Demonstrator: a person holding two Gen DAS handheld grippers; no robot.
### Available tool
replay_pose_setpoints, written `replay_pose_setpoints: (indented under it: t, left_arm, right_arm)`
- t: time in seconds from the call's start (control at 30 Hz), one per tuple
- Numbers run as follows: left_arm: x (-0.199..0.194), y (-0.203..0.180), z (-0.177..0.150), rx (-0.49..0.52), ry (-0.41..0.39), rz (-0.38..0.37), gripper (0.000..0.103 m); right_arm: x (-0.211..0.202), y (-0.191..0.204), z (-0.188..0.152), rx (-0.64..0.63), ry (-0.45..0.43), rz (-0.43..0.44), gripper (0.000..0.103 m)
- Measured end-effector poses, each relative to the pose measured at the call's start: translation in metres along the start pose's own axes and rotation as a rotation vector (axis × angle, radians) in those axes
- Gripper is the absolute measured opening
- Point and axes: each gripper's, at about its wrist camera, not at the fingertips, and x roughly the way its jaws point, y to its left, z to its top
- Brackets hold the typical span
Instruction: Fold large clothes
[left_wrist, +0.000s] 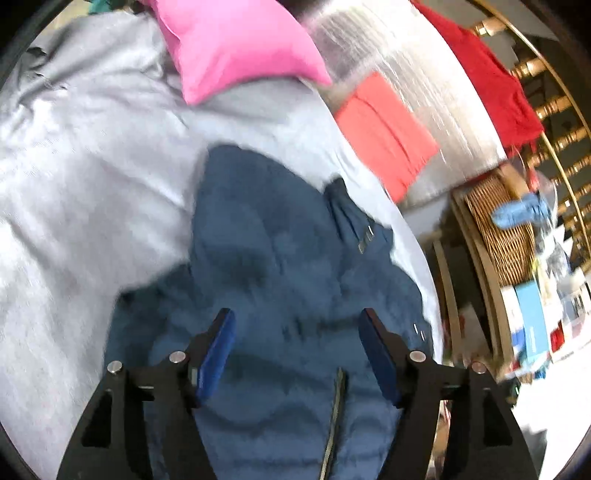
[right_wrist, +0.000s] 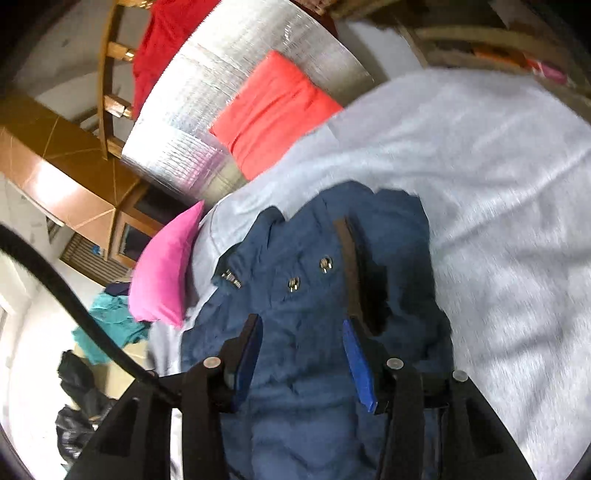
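Note:
A dark blue quilted jacket (left_wrist: 280, 266) lies bunched on a grey sheet (left_wrist: 74, 166). Its zipper runs down at the bottom of the left wrist view. My left gripper (left_wrist: 297, 328) is open above the jacket, with nothing between its blue pads. In the right wrist view the same jacket (right_wrist: 306, 295) shows metal snaps and a dark collar band. My right gripper (right_wrist: 303, 332) is open just above it, empty.
A pink pillow (left_wrist: 236, 48) and a folded coral garment (left_wrist: 388, 133) lie past the jacket; the coral one rests on a silver quilted mat (right_wrist: 240, 85). A red cloth (left_wrist: 487, 74) hangs on a wooden rail. A wicker basket (left_wrist: 498, 229) stands right; teal clothes (right_wrist: 110, 321) lie left.

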Motion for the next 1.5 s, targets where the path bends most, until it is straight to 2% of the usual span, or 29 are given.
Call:
replay_pose_setpoints:
  t: [0.03,0.17,0.23,0.27,0.33,0.43,0.53,0.6,0.63,0.67,0.7,0.73,0.8,0.83,0.9,0.93,0.97,1.0,1.07,1.13,1.17,1.23,1.27,1.4,1.43,1.47,1.5]
  left_arm:
    - [0.005,0.003,0.003,-0.013,-0.006,0.016,0.070]
    - [0.033,0.013,0.010,-0.038,0.005,0.114,0.070]
    - [0.046,0.020,0.008,-0.041,0.042,0.149,0.070]
    - [0.054,0.022,0.007,-0.038,0.070,0.167,0.070]
    - [0.064,0.023,0.005,-0.013,0.103,0.188,0.070]
    - [0.055,0.019,0.009,-0.013,0.098,0.169,0.070]
    - [0.034,0.019,0.016,-0.027,0.024,0.125,0.070]
    - [0.017,0.020,0.023,-0.020,-0.052,0.133,0.070]
    - [0.013,0.023,0.025,-0.025,-0.076,0.150,0.076]
    - [0.012,0.028,0.028,-0.040,-0.089,0.169,0.080]
    - [0.014,0.034,0.029,-0.059,-0.093,0.185,0.085]
    - [0.018,0.041,0.030,-0.084,-0.087,0.196,0.085]
    - [0.037,0.056,0.029,-0.132,-0.018,0.194,0.084]
    - [0.042,0.059,0.031,-0.140,0.017,0.182,0.085]
    - [0.055,0.062,0.029,-0.136,0.055,0.170,0.084]
    - [0.058,0.059,0.027,-0.119,0.052,0.183,0.083]
    - [0.059,0.056,0.027,-0.097,0.046,0.196,0.083]
    - [0.060,0.052,0.027,-0.081,0.044,0.196,0.083]
    - [0.059,0.045,0.027,-0.057,0.033,0.177,0.083]
    - [0.063,0.040,0.027,-0.028,0.031,0.212,0.083]
    - [0.066,0.039,0.024,-0.012,0.045,0.248,0.083]
    - [0.074,0.041,0.020,-0.009,0.069,0.267,0.083]
    - [0.074,0.041,0.019,-0.003,0.064,0.270,0.083]
    - [0.068,0.034,0.018,-0.006,0.060,0.268,0.083]
    - [0.063,0.032,0.017,-0.006,0.050,0.272,0.083]
    - [0.057,0.028,0.017,0.005,0.031,0.276,0.083]
    - [0.050,0.020,0.016,0.030,-0.001,0.277,0.083]
  right_arm:
    - [0.005,0.004,0.000,-0.015,-0.002,-0.014,0.045]
    - [0.034,0.005,0.000,-0.018,0.049,-0.030,0.044]
    - [0.050,0.001,-0.003,-0.024,0.082,-0.068,0.041]
    - [0.061,-0.005,-0.004,-0.006,0.117,-0.097,0.035]
    - [0.069,-0.015,-0.006,0.036,0.164,-0.099,0.033]
    - [0.055,-0.016,0.000,0.056,0.144,-0.063,0.033]
    - [0.022,-0.019,0.010,0.064,0.022,-0.044,0.034]
    - [0.004,-0.026,0.015,0.085,-0.064,-0.103,0.043]
    - [-0.005,-0.035,0.017,0.113,-0.112,-0.163,0.064]
    - [-0.009,-0.044,0.021,0.139,-0.137,-0.207,0.079]
    - [-0.009,-0.052,0.023,0.162,-0.147,-0.230,0.079]
    - [-0.004,-0.064,0.025,0.191,-0.130,-0.226,0.079]
    - [0.009,-0.076,0.025,0.231,-0.075,-0.191,0.078]
    - [0.016,-0.078,0.024,0.236,-0.059,-0.176,0.074]
    - [0.034,-0.071,0.019,0.188,-0.011,-0.168,0.057]
    - [0.041,-0.065,0.016,0.159,0.010,-0.170,0.040]
    - [0.047,-0.055,0.013,0.120,0.016,-0.196,0.038]
    - [0.048,-0.045,0.010,0.081,0.002,-0.222,0.038]
    - [0.047,-0.028,0.007,0.037,-0.010,-0.197,0.038]
    - [0.045,-0.016,0.005,-0.010,-0.024,-0.181,0.038]
    - [0.049,-0.014,0.002,-0.035,-0.025,-0.213,0.038]
    - [0.065,-0.024,-0.002,-0.027,0.020,-0.276,0.038]
    - [0.067,-0.028,-0.004,-0.016,0.027,-0.279,0.038]
    - [0.046,-0.031,0.001,0.037,0.011,-0.233,0.038]
    - [0.040,-0.031,0.003,0.056,-0.001,-0.229,0.041]
    - [0.033,-0.031,0.005,0.072,-0.022,-0.232,0.054]
    - [0.021,-0.031,0.007,0.084,-0.072,-0.241,0.059]
